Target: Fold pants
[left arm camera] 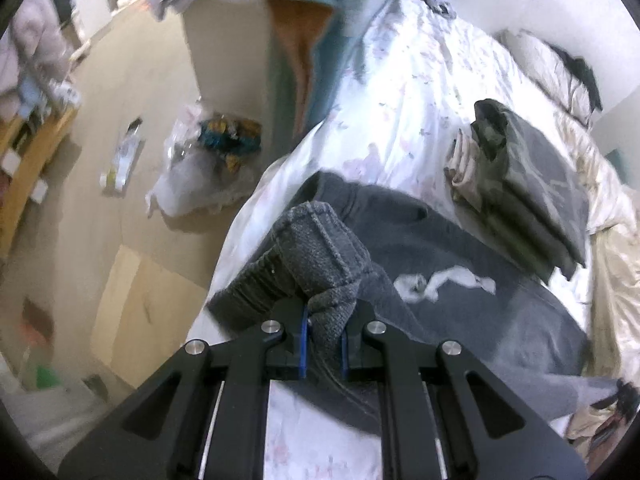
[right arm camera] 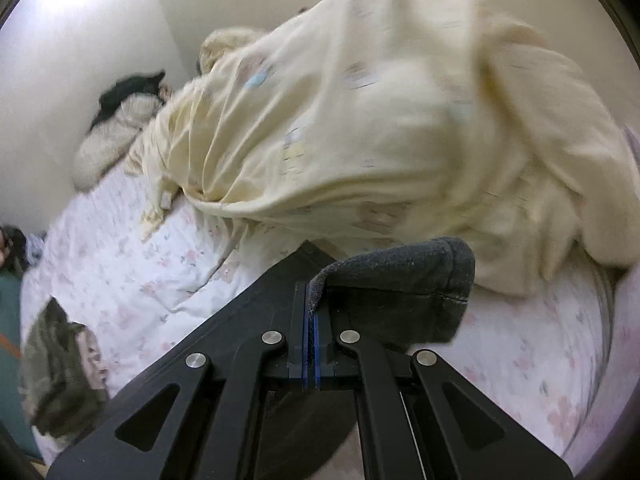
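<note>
Dark grey pants (left arm camera: 460, 280) lie spread on the floral bed sheet (left arm camera: 420, 100), with a white drawstring (left arm camera: 440, 282) on top. My left gripper (left arm camera: 324, 332) is shut on a bunched grey ribbed edge of the pants (left arm camera: 316, 252), lifted above the bed near its left side. My right gripper (right arm camera: 311, 320) is shut on another grey edge of the pants (right arm camera: 404, 280), which folds over to the right of the jaws, above the sheet (right arm camera: 120, 264).
A stack of folded clothes (left arm camera: 532, 196) sits on the bed beyond the pants; it also shows in the right wrist view (right arm camera: 60, 368). A rumpled cream duvet (right arm camera: 380, 128) fills the far side. Pillows (left arm camera: 548, 68) lie by the wall. Bags and litter (left arm camera: 216, 160) are on the floor at left.
</note>
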